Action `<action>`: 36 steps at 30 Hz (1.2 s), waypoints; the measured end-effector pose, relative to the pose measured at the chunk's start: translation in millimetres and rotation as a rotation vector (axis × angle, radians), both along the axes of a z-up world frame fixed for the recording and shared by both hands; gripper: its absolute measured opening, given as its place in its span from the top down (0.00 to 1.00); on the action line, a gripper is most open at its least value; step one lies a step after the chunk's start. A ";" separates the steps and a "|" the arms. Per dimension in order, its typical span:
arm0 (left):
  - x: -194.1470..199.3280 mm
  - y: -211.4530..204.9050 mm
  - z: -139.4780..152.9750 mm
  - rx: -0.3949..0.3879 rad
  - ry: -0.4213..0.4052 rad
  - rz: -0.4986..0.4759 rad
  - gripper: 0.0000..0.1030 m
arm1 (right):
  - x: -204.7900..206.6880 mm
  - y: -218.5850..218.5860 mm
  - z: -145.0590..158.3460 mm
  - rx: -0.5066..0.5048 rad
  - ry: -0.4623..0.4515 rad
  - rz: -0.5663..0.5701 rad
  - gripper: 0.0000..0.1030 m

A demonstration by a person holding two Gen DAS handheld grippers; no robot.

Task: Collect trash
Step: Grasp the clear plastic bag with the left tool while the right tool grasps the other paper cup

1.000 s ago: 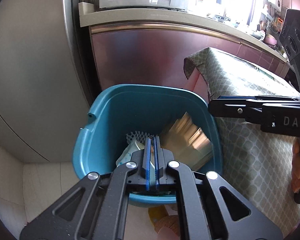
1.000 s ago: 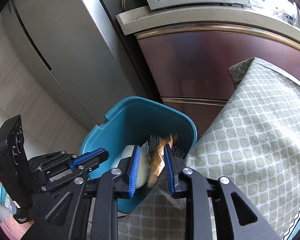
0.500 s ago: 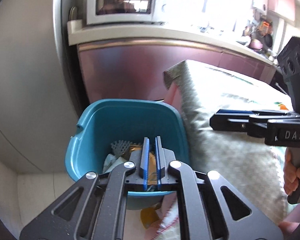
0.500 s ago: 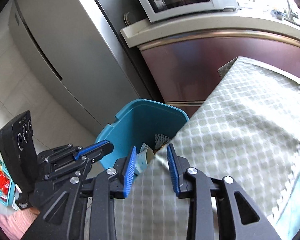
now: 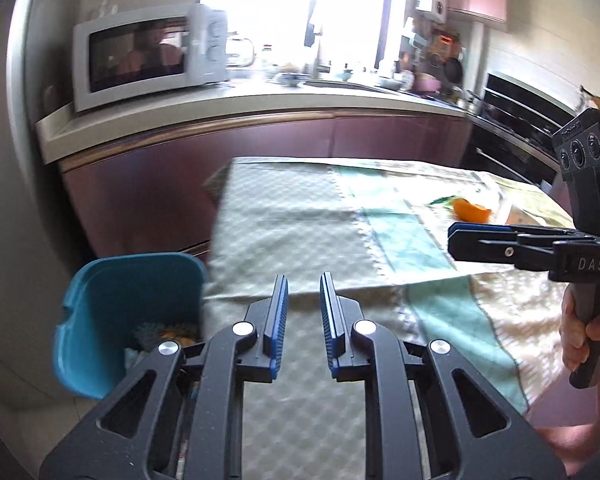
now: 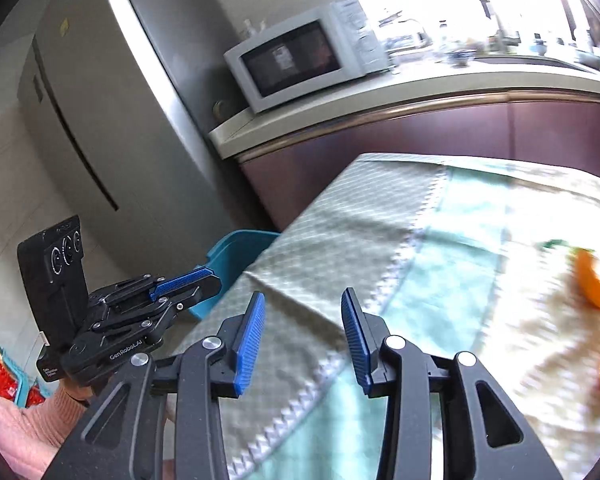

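Some trash already lies in the bin (image 5: 112, 312) beside the table (image 5: 300, 220), while orange peels (image 6: 598, 284) remain on the cloth, with left gripper (image 5: 303, 312) and right gripper (image 6: 302, 336) both released, empty.

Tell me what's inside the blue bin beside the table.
The blue bin holds a spiky grey piece and something golden-orange at the bottom. The left gripper and the bin's near wall cover the rest.

Glossy teal plastic bin (image 5: 100, 312); matt patterned cloth (image 5: 300, 232) covering the bench; brushed-metal fridge (image 6: 112, 92); ribbed blue pads (image 6: 249, 330) on matt black tools.
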State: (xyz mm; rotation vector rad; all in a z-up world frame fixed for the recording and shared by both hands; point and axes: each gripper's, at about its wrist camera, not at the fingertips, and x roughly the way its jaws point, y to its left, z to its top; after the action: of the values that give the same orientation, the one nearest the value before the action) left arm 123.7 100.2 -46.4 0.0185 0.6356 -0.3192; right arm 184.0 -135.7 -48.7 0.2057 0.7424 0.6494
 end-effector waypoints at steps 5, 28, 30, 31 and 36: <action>1.7 -54.5 3.1 0.014 -0.002 -0.102 0.84 | -23.2 -67.1 -0.7 0.018 0.003 -0.135 0.62; 67.6 -198.8 -3.7 0.108 0.021 -0.283 0.83 | -55.6 -253.2 -26.3 0.148 0.038 -0.521 0.61; 72.9 -204.7 -4.9 0.112 0.025 -0.289 0.82 | -53.1 -259.0 -28.5 0.158 0.041 -0.529 0.61; 76.1 -208.3 -5.8 0.117 0.025 -0.289 0.82 | -51.5 -261.8 -29.9 0.169 0.046 -0.532 0.61; 90.6 -222.9 -8.9 0.135 0.027 -0.297 0.81 | -43.3 -271.6 -35.8 0.199 0.061 -0.540 0.61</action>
State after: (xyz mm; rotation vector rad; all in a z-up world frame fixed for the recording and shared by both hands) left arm 214.3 -122.7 -55.4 0.2404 0.6808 -0.5632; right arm 140.8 -407.3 -84.5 0.5881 0.6425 0.2006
